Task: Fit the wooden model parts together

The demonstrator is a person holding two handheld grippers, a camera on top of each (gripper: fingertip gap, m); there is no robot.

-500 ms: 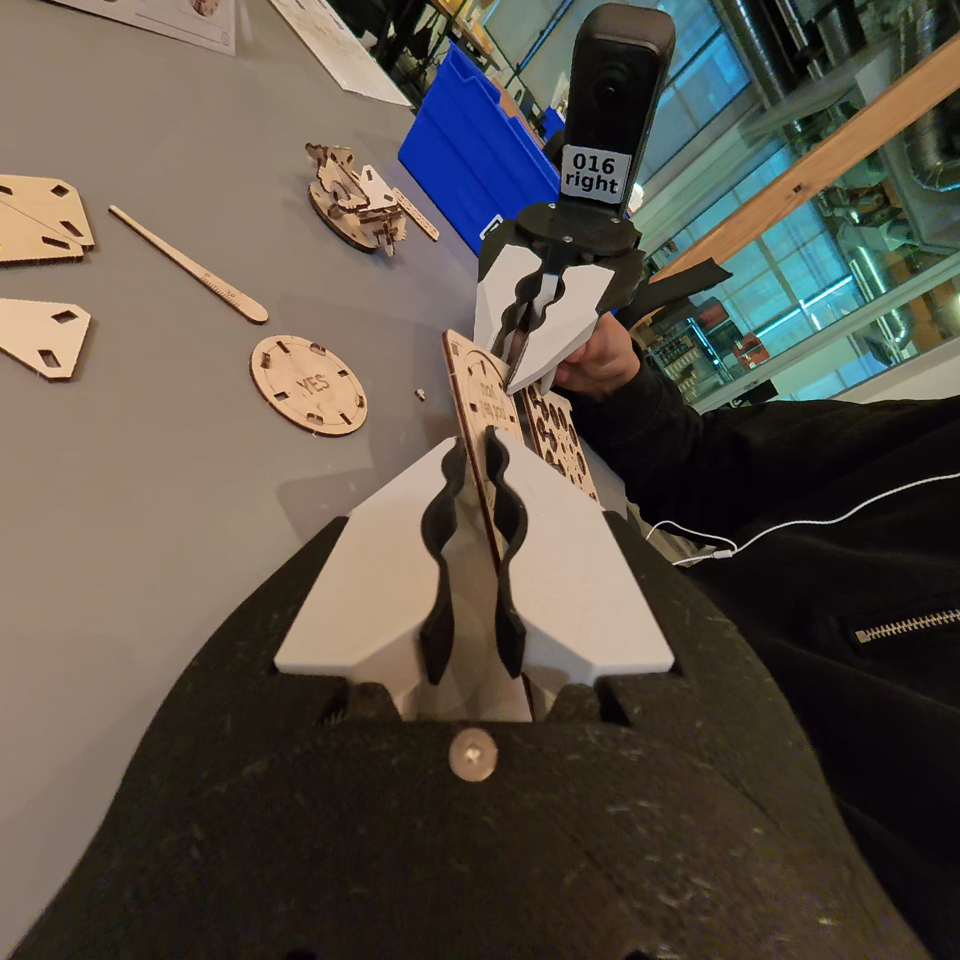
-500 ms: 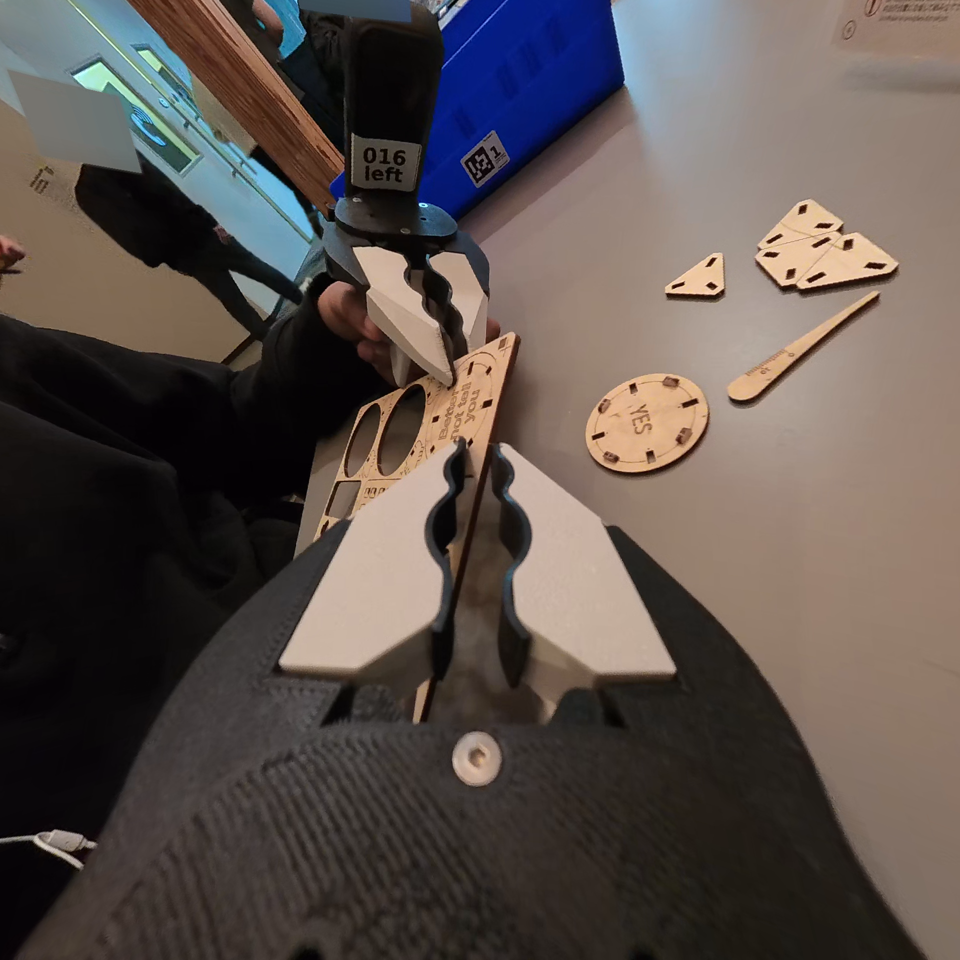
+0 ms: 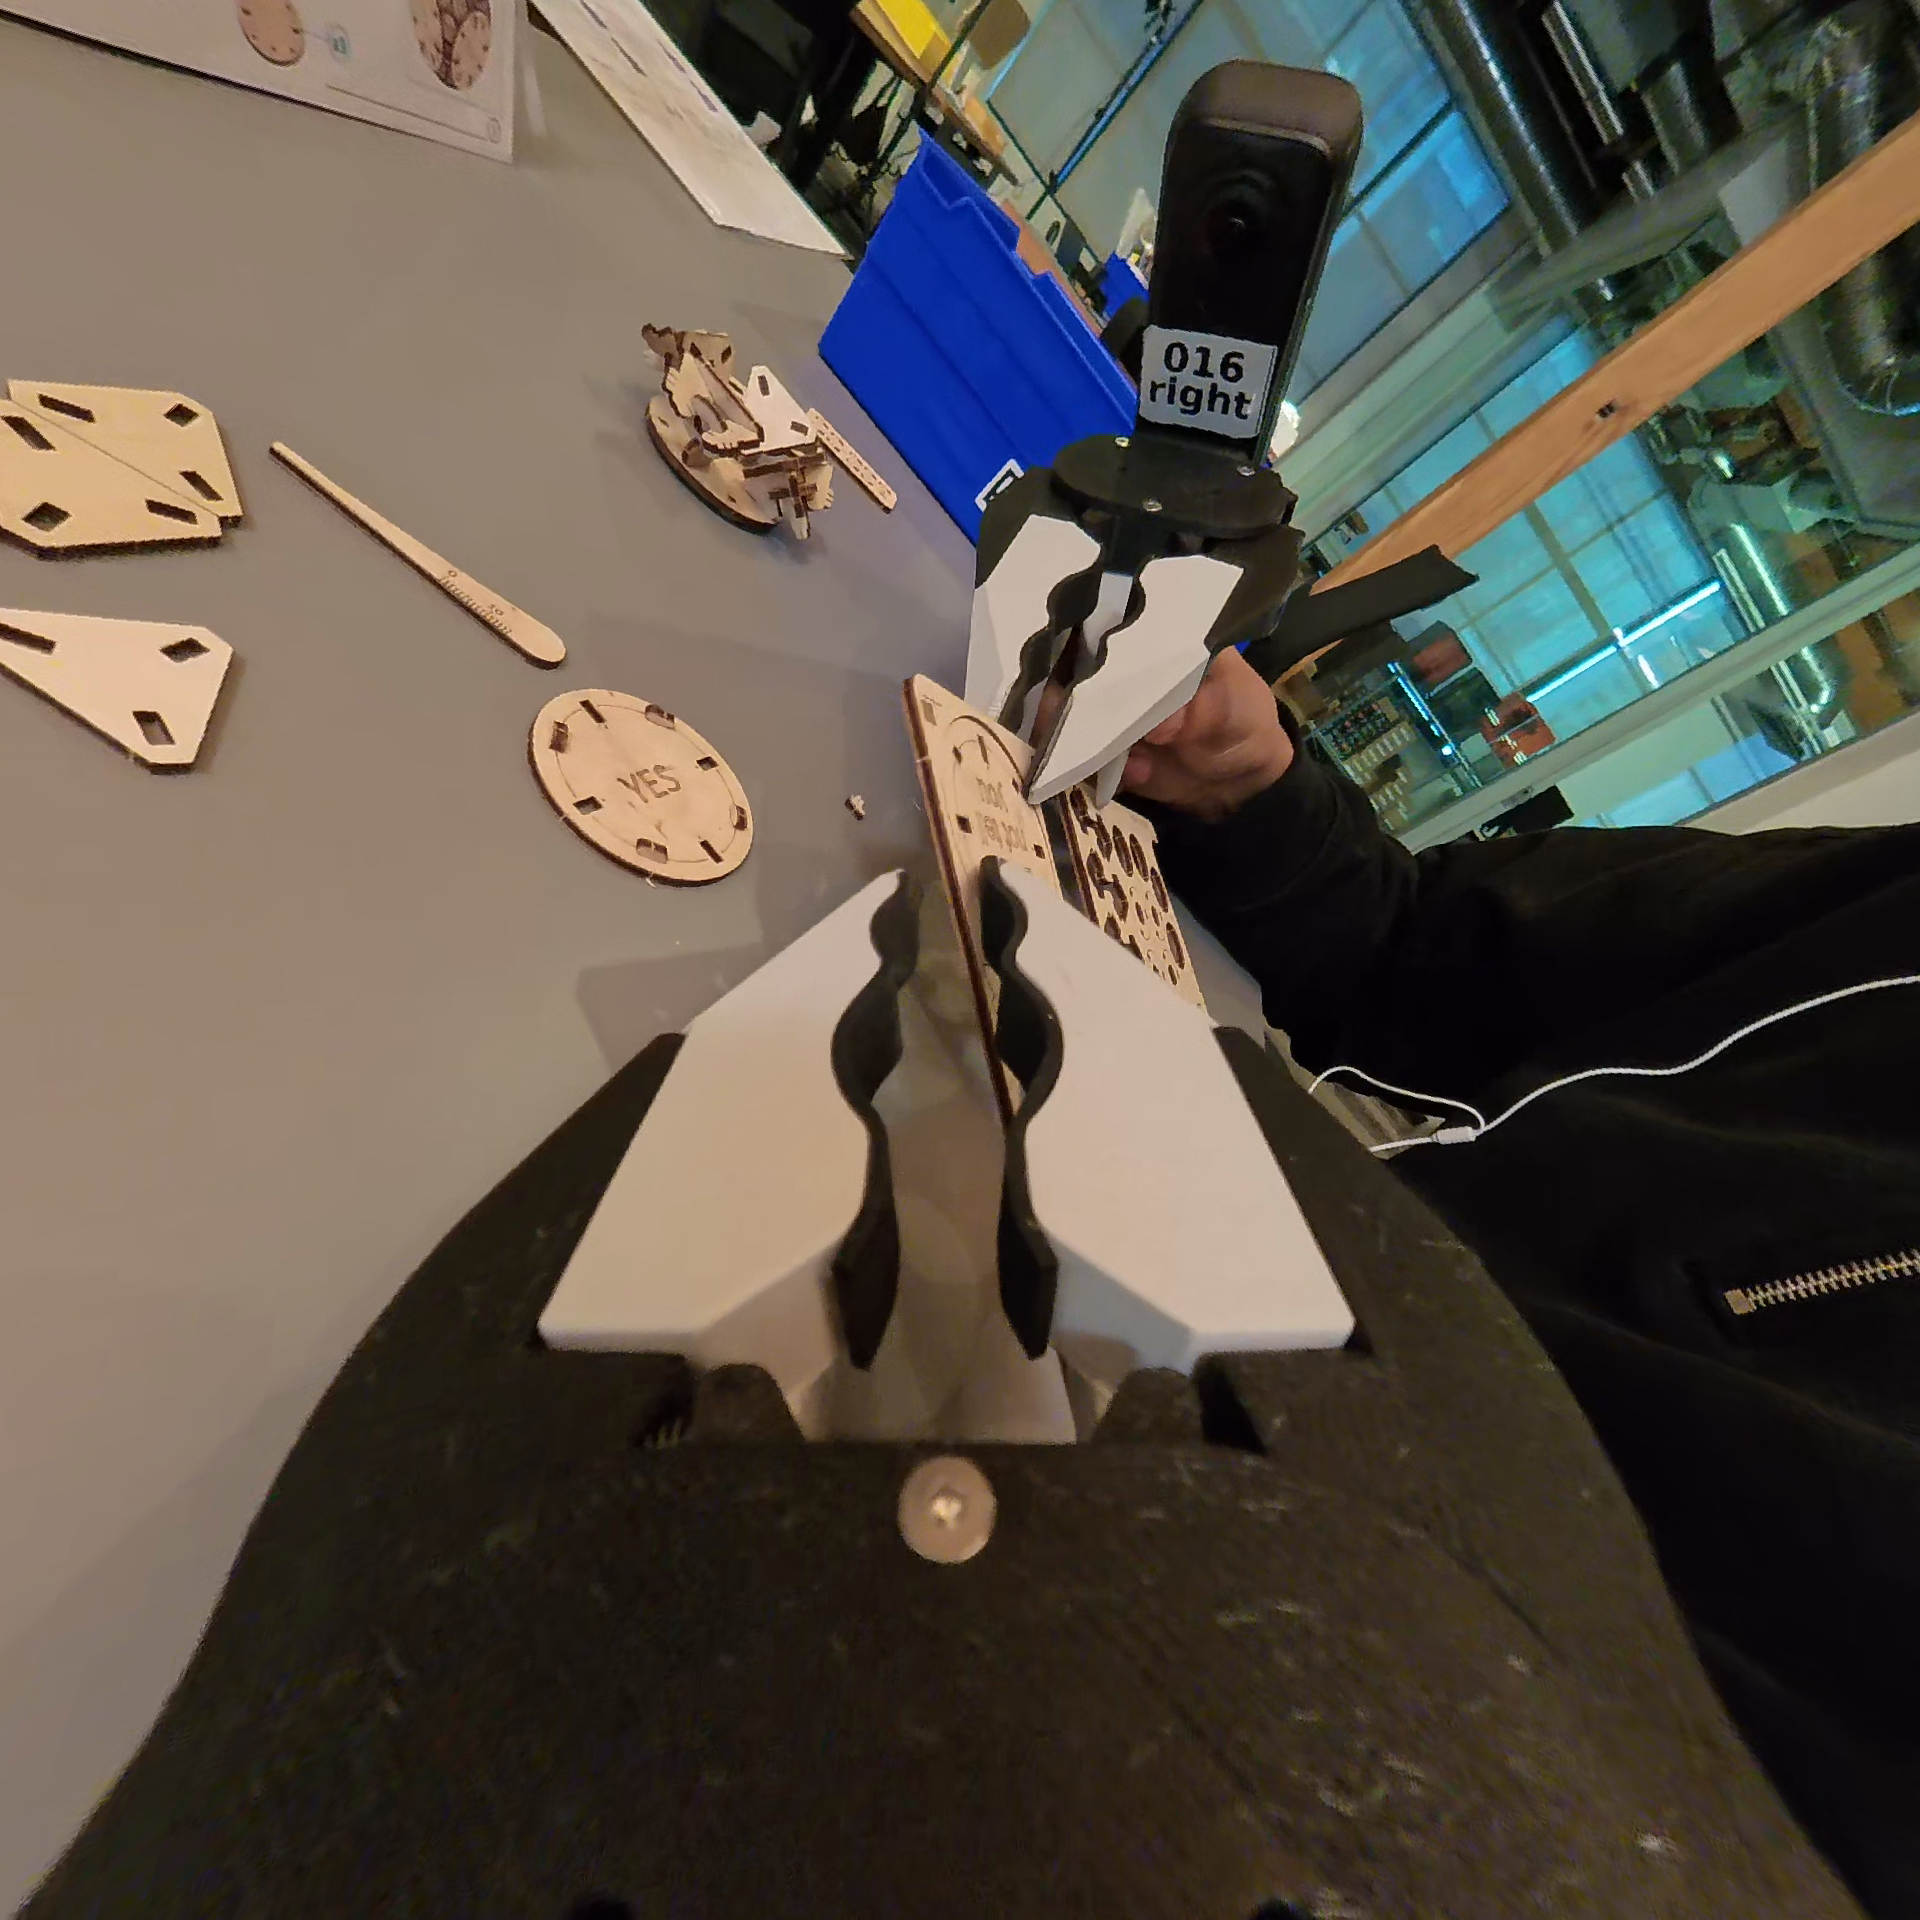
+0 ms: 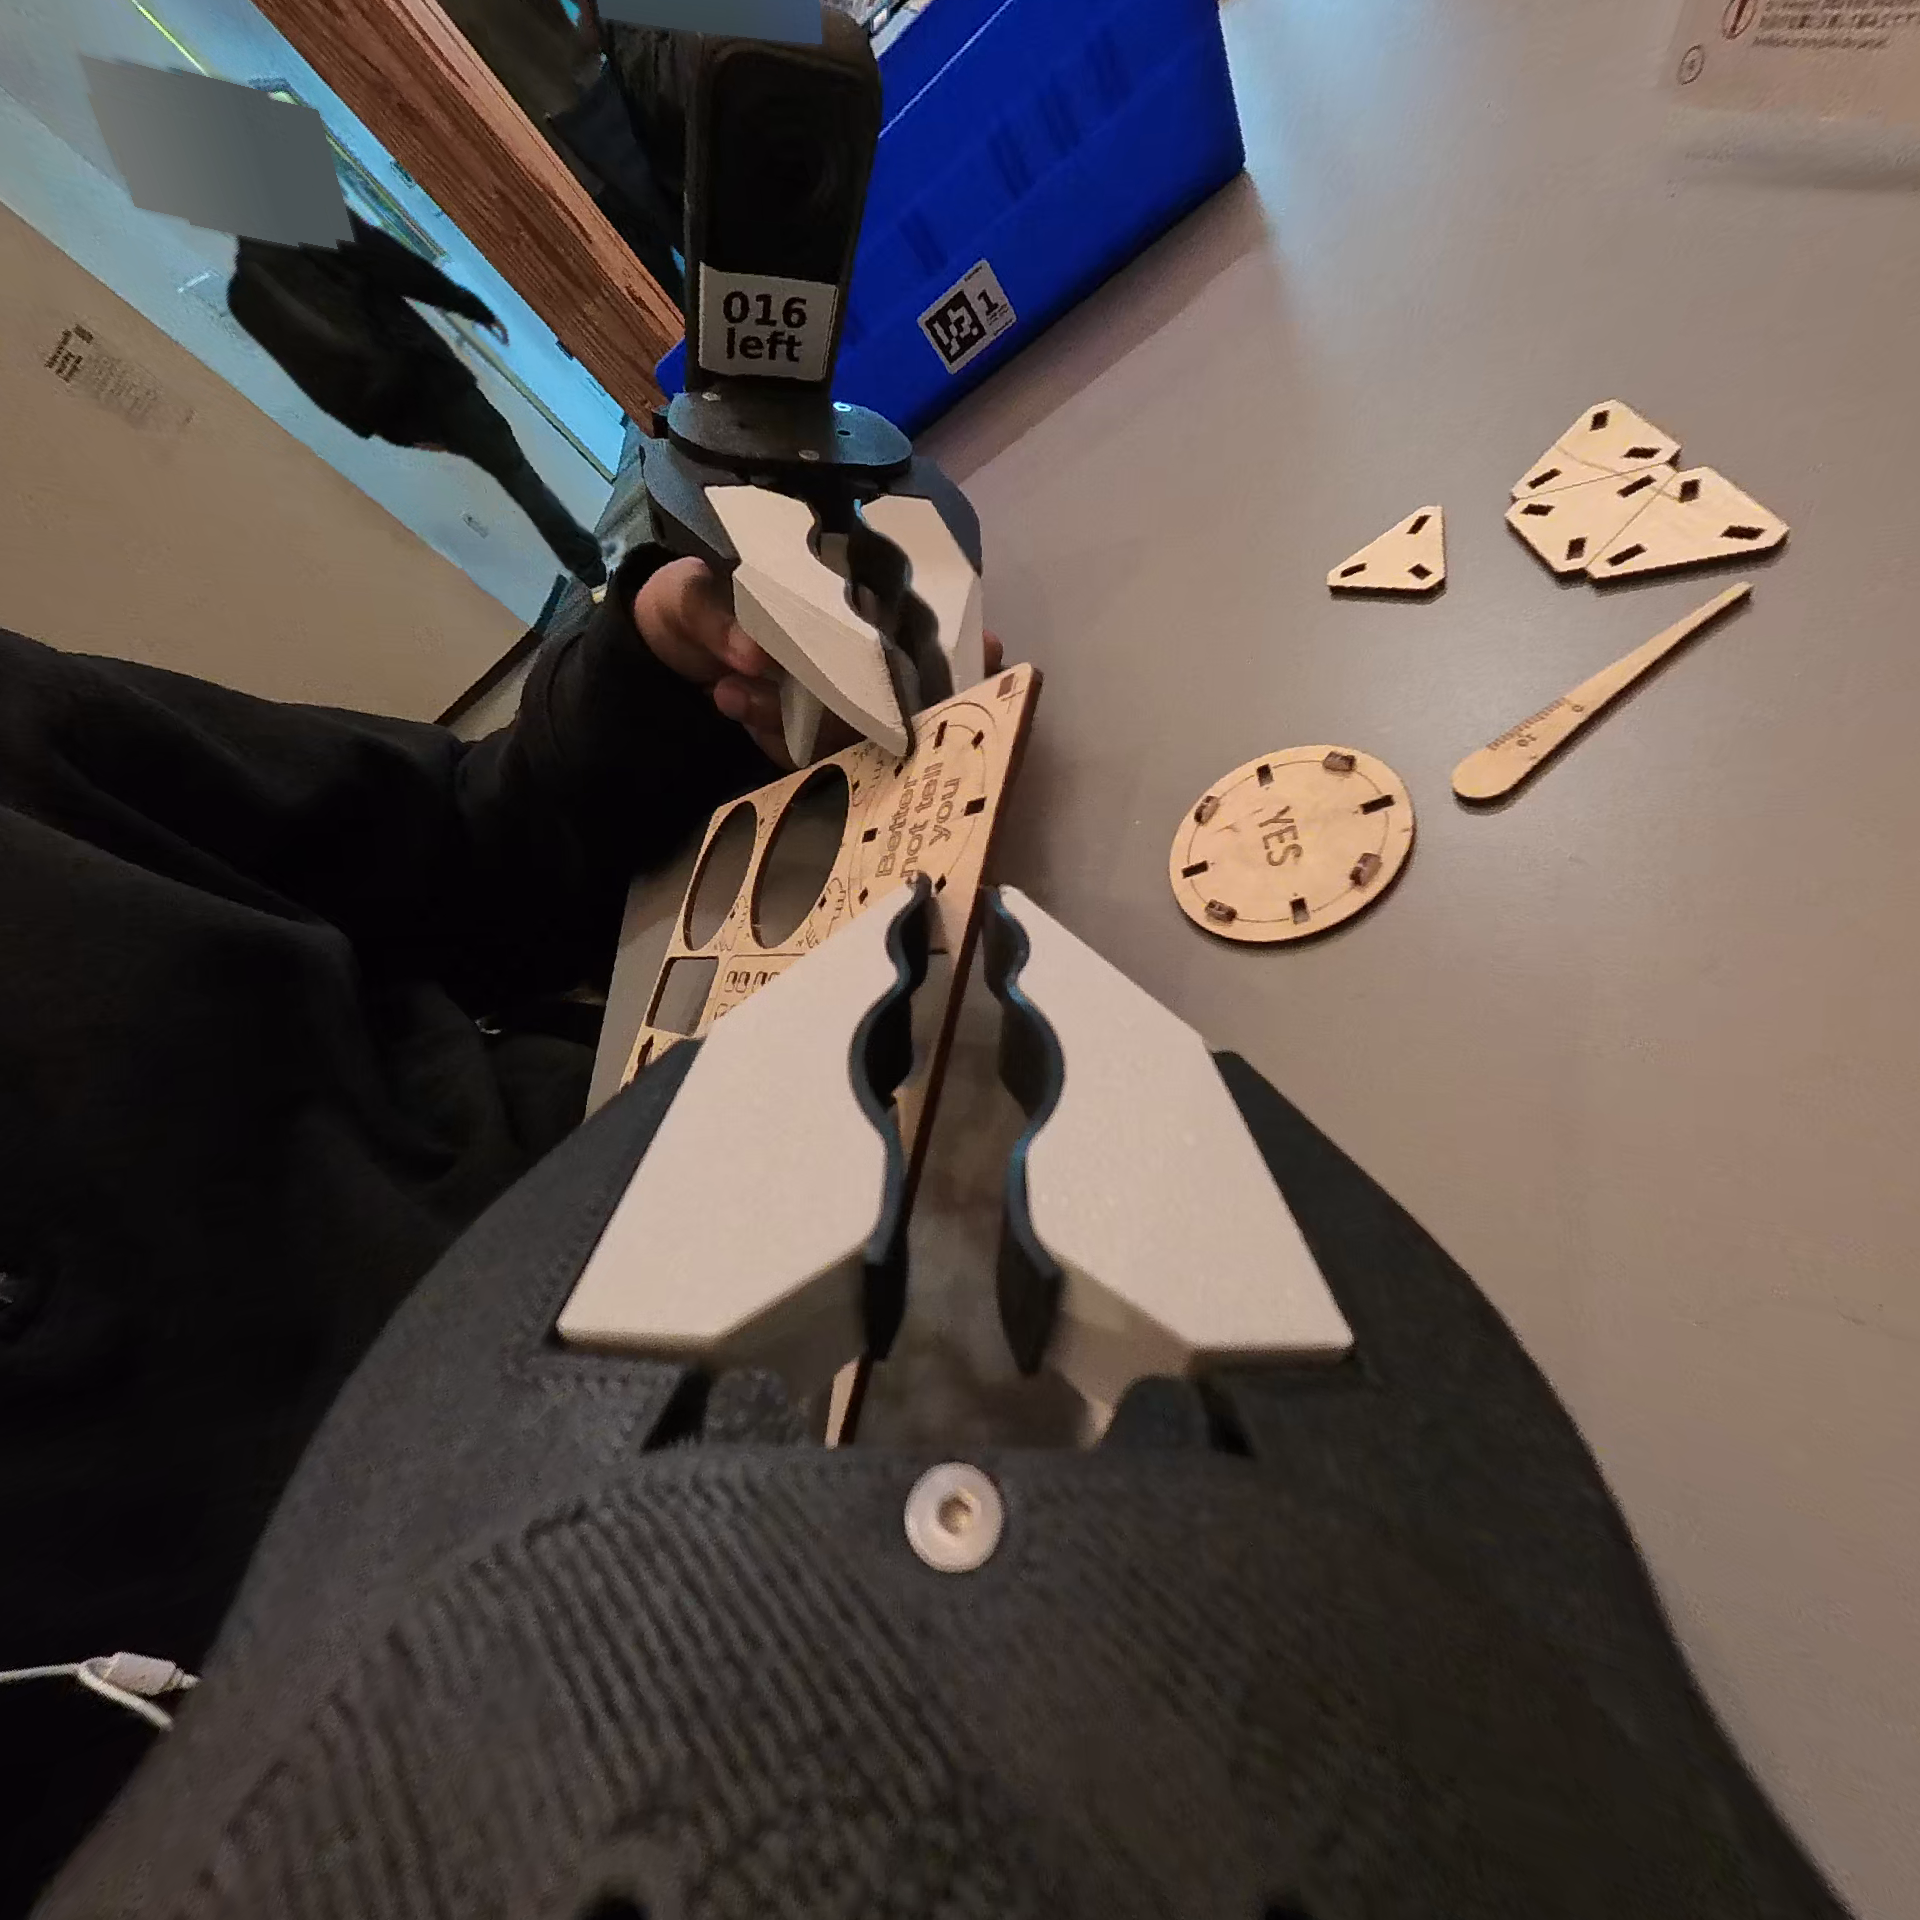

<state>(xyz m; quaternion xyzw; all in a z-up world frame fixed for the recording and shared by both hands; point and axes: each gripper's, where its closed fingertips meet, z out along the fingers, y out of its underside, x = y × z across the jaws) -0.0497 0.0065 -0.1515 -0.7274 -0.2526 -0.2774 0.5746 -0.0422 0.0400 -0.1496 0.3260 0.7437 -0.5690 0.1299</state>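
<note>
Plywood sheet (image 4: 914, 821): stands on edge over the table (image 3: 312, 1039) near its rim, reaching into both grippers.
Left gripper (image 3: 940, 894): fingers apart; the sheet leans on one pad and is clear of the other.
Right gripper (image 4: 951, 899): fingers seem clamped on the sheet, which sits slantwise; contact is partly hidden.
Care: thin, likely brittle; avoid twisting, since only one gripper appears to be holding it.
Disc (image 3: 641, 787): flat on the table, well apart.

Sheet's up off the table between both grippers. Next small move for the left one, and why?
Probably close the left hand-held gripper onto the wooden sheet. The sheet leans against one pad, with a gap to the other, and stands tilted above the table, so only the right hand-held gripper seems to steady it.
</note>
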